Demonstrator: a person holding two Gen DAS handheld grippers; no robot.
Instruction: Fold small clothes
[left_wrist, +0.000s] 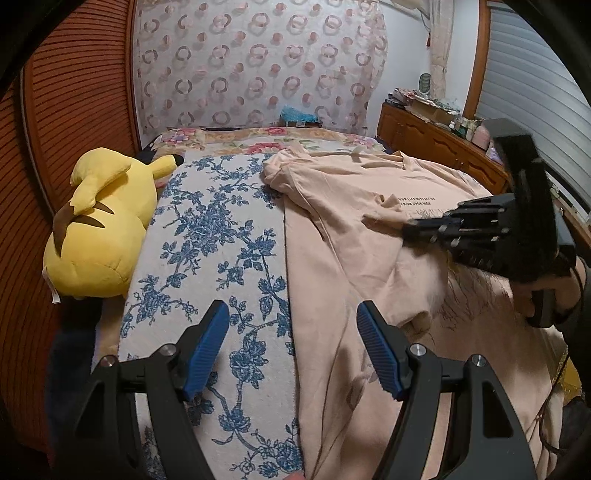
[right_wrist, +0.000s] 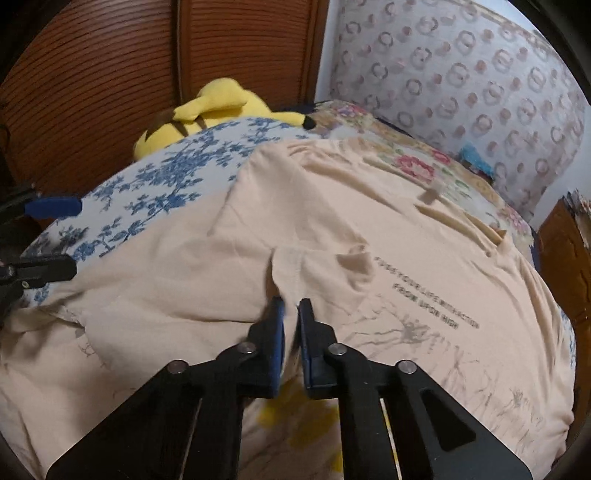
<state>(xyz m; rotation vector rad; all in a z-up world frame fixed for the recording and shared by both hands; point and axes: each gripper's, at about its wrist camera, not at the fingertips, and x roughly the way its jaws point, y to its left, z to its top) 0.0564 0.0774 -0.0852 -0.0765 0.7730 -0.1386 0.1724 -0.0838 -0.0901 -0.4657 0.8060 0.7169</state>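
Observation:
A pale peach T-shirt (left_wrist: 369, 236) with dark printed text lies spread on the bed; it also fills the right wrist view (right_wrist: 229, 258). Its left part is folded over toward the middle. My left gripper (left_wrist: 291, 339) is open and empty, low over the shirt's left edge and the blue floral sheet. My right gripper (right_wrist: 291, 306) is shut on a fold of the shirt's fabric and holds it over the shirt's middle. It shows from the side in the left wrist view (left_wrist: 410, 229).
A blue floral sheet (left_wrist: 221, 236) covers the bed's left side. A yellow plush toy (left_wrist: 103, 229) lies by the wooden slatted doors (left_wrist: 74, 110). A cluttered wooden dresser (left_wrist: 436, 136) stands at the right. A patterned curtain (left_wrist: 258, 62) hangs behind the bed.

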